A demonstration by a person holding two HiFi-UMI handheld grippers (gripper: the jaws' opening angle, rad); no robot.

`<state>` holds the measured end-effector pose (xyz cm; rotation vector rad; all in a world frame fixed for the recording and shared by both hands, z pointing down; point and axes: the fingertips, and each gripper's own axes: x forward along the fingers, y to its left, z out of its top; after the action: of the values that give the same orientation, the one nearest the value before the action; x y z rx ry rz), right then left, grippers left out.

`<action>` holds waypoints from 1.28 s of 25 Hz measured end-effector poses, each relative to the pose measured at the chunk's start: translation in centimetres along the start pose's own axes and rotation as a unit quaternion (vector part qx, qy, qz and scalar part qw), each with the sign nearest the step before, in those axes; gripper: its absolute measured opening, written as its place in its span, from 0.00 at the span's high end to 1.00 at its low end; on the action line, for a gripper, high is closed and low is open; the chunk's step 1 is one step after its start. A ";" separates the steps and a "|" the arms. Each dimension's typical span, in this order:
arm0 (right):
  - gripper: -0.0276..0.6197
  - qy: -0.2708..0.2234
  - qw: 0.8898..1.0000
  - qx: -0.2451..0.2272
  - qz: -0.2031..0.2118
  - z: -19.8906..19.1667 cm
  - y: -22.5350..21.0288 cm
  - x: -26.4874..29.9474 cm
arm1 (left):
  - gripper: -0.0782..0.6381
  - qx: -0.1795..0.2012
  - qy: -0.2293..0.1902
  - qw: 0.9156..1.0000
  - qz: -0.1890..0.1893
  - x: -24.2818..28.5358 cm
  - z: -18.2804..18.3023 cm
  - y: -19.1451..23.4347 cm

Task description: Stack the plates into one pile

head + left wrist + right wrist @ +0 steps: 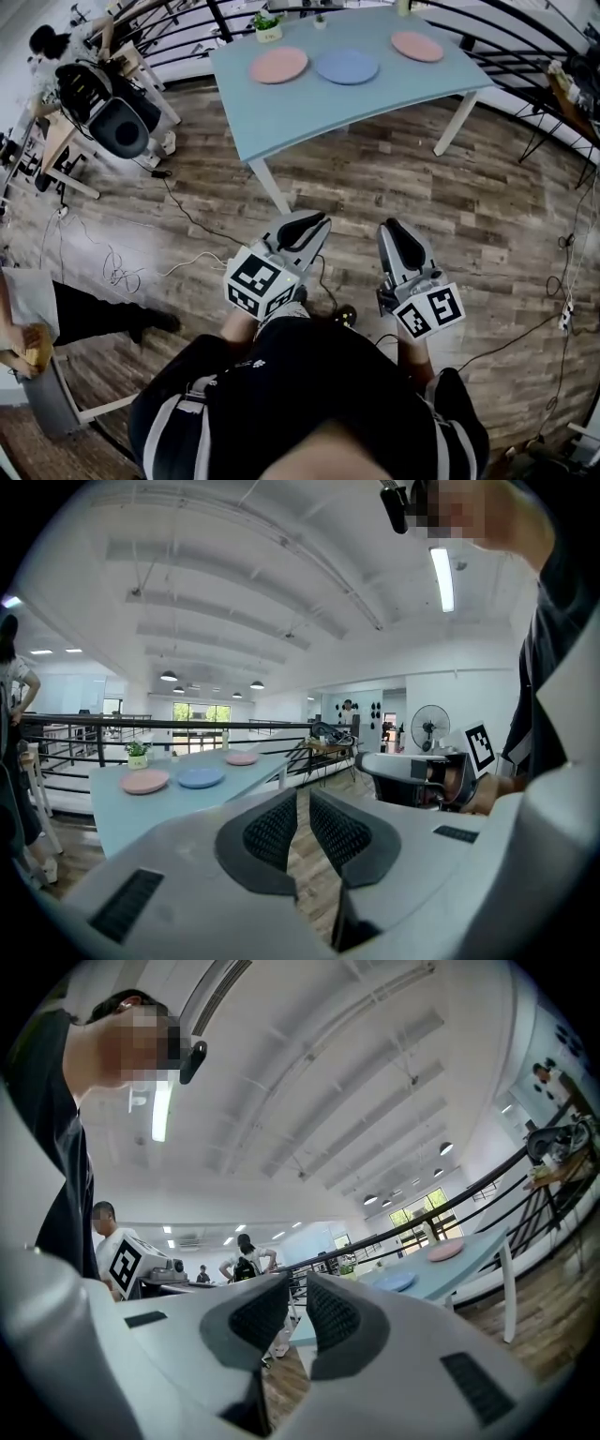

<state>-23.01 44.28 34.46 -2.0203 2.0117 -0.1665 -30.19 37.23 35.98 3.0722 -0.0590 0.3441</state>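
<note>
Head view: a pink plate (278,65), a blue plate (347,67) and a second pink plate (417,46) lie unstacked on the bench (309,112). Well short of them, the left gripper (312,223) and right gripper (396,232) are clenched, empty.

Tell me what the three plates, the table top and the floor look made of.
Left pink plate, blue plate, right pink plate: matte, even pastel colour, no glare; plastic or matte-glazed ceramic, can't tell which. Table top: smooth pale blue, probably laminate or paint. Floor: grained planks, wood or wood-look vinyl.
</note>
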 end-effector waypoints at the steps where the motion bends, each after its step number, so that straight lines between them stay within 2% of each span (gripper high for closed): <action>1: 0.86 0.001 1.000 0.001 -0.003 0.0 -0.2 -0.4 | 0.85 0.001 0.000 1.000 -0.001 0.1 0.1 -0.3; 14: 0.83 -0.007 1.000 -0.012 -0.026 2.1 -2.7 -1.9 | 0.82 0.001 -0.005 1.000 -0.005 2.6 1.4 -1.3; 21: 0.82 -0.001 0.999 -0.020 -0.032 2.1 -4.4 -0.7 | 0.79 -0.014 -0.012 1.000 -0.005 4.3 1.3 0.7; 26: 0.80 0.004 0.998 -0.031 -0.056 2.8 -7.3 0.5 | 0.78 -0.023 -0.022 0.999 -0.015 7.8 1.8 3.1; 32: 0.80 0.005 0.996 -0.039 -0.079 3.7 -11.2 2.4 | 0.78 -0.016 -0.028 0.999 -0.029 12.1 2.7 5.6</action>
<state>-11.16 42.24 33.84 -2.2316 1.8915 -0.1333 -18.01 31.14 36.26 3.0450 0.0225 0.2506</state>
